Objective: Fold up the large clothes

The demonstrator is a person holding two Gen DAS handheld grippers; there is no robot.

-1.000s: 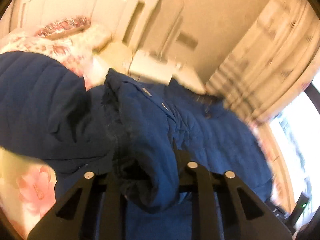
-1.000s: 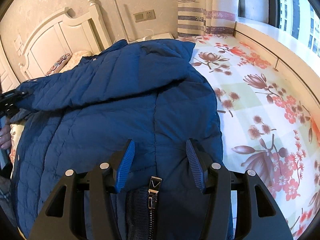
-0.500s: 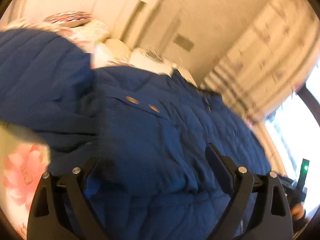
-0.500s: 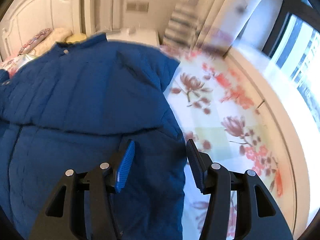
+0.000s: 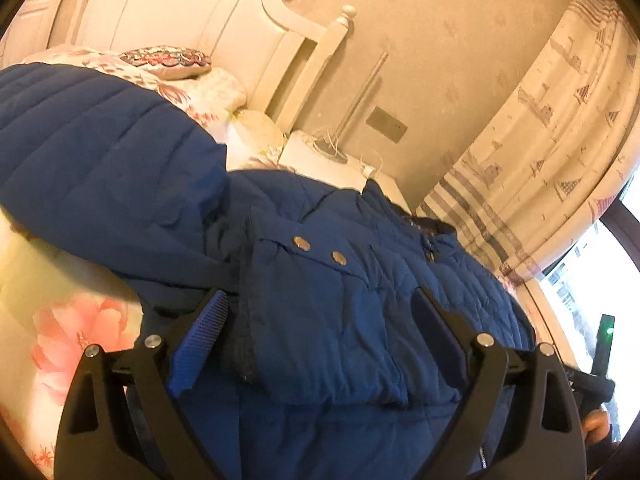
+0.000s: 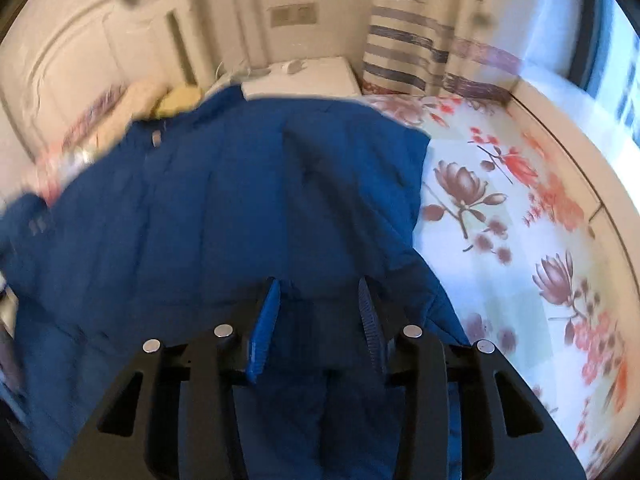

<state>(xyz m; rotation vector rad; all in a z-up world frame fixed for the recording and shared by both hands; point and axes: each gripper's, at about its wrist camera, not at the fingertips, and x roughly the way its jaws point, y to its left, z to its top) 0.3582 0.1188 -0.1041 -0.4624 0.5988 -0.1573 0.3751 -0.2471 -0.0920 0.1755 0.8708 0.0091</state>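
Observation:
A large blue quilted jacket (image 5: 340, 320) lies spread on the floral bed, one sleeve with two metal snaps (image 5: 316, 250) folded across its body. My left gripper (image 5: 320, 308) is open and empty, its jaws wide apart just above the sleeve cuff. In the right wrist view the jacket (image 6: 224, 216) fills the left and middle. My right gripper (image 6: 318, 292) is open and empty over the jacket's right side. The view is motion-blurred.
Floral bedsheet (image 6: 520, 248) lies bare to the right of the jacket. White headboard (image 5: 200, 28) and pillows (image 5: 168, 58) are at the far end, a white nightstand (image 6: 300, 76) beside them. Striped curtains (image 5: 540, 140) and a window ledge run along the right.
My left gripper let go of the sleeve it held and opened wide; the sleeve now lies flat across the jacket. My right gripper lifted and swung right, staying open.

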